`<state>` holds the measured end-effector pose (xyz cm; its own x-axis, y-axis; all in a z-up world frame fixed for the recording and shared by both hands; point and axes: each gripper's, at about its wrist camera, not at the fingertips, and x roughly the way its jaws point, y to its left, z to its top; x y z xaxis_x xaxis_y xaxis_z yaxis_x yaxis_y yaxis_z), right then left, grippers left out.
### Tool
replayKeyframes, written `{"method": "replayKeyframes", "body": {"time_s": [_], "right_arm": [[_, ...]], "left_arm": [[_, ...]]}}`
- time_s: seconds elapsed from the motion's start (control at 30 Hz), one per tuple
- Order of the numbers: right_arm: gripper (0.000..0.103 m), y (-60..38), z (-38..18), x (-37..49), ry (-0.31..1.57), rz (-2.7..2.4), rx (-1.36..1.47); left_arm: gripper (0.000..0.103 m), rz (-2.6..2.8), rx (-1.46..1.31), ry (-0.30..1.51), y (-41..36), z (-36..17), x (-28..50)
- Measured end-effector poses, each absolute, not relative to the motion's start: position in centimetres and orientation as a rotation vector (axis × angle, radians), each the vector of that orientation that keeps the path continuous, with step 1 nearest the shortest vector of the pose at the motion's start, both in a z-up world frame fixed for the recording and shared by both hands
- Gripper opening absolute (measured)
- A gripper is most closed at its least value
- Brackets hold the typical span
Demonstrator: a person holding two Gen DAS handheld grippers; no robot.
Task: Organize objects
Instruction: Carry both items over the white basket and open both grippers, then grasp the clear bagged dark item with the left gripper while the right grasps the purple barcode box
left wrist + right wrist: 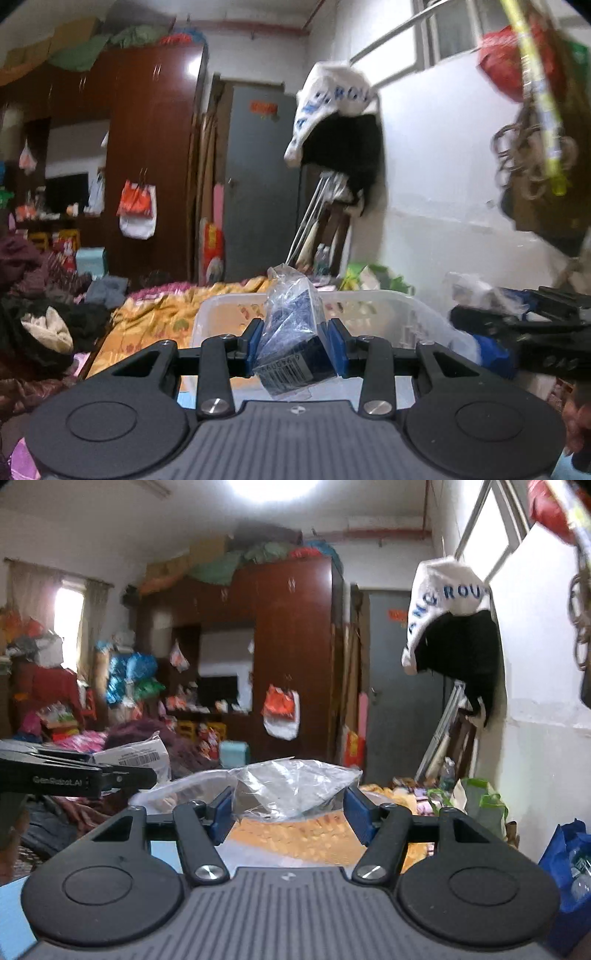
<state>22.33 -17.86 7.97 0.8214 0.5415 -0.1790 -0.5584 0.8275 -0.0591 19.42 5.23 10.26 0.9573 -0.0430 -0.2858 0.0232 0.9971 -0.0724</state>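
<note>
My left gripper (293, 341) is shut on a dark blue packet in a clear plastic wrapper (295, 332), with a barcode on its near end. It holds the packet just in front of a clear plastic bin (384, 314) that sits on the bed. My right gripper (288, 808) is open, its blue pads on either side of a crumpled clear plastic bag (295, 786); I cannot tell whether they touch it. The right gripper also shows in the left wrist view (535, 332), at the right edge. The left gripper shows in the right wrist view (74, 779), at the left.
A yellow floral bedspread (155, 325) covers the bed, with piles of clothes (40, 321) at the left. A brown wardrobe (291, 657) and a grey door (262, 177) stand behind. A blue bag (569, 867) sits low at the right. A cap (332, 103) hangs on the white wall.
</note>
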Motion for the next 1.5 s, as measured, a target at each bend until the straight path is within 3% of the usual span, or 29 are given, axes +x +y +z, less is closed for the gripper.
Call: {"method": "replayKeyframes", "body": {"time_s": [0.17, 0.2, 0.23, 0.3, 0.33, 0.43, 0.7, 1.0, 1.27, 1.5], "right_arm": [[0.064, -15.0, 6.7, 27.1, 0.274, 0.551, -0.162], [0.065, -14.9, 6.5, 27.4, 0.278, 0.551, -0.16], [0.067, -14.7, 6.2, 27.7, 0.29, 0.558, -0.164], [0.096, -15.0, 6.0, 27.2, 0.296, 0.564, -0.167], [0.103, -15.3, 6.1, 26.6, 0.269, 0.556, -0.155], [0.103, -17.1, 6.6, 23.9, 0.223, 0.572, -0.131], [0.103, -22.3, 4.0, 16.9, 0.202, 0.606, -0.085], [0.103, -26.1, -1.6, 11.4, 0.264, 0.625, 0.043], [0.101, -23.9, -2.3, 10.3, 0.204, 0.754, -0.038], [0.081, -22.4, -3.0, 11.0, 0.262, 0.767, -0.091]], "left_arm": [[0.042, 0.027, -0.01, 0.363, 4.3, 9.3, 23.4], [0.048, 0.029, -0.004, 0.366, 4.4, 9.0, 23.6], [0.066, 0.035, 0.001, 0.366, 4.3, 8.9, 23.8], [0.096, 0.06, -0.002, 0.359, 4.5, 8.7, 23.9], [0.1, 0.082, -0.009, 0.354, 4.9, 8.6, 23.5], [0.103, 0.159, -0.041, 0.33, 5.9, 8.7, 21.8], [0.1, 0.111, -0.12, 0.255, 8.7, 7.3, 13.3], [0.1, -0.018, -0.046, 0.177, 4.8, 3.1, 4.5], [0.074, -0.166, 0.067, 0.236, -2.1, 1.2, 4.6], [0.057, -0.148, 0.096, 0.303, -4.0, -0.6, 6.2]]}}
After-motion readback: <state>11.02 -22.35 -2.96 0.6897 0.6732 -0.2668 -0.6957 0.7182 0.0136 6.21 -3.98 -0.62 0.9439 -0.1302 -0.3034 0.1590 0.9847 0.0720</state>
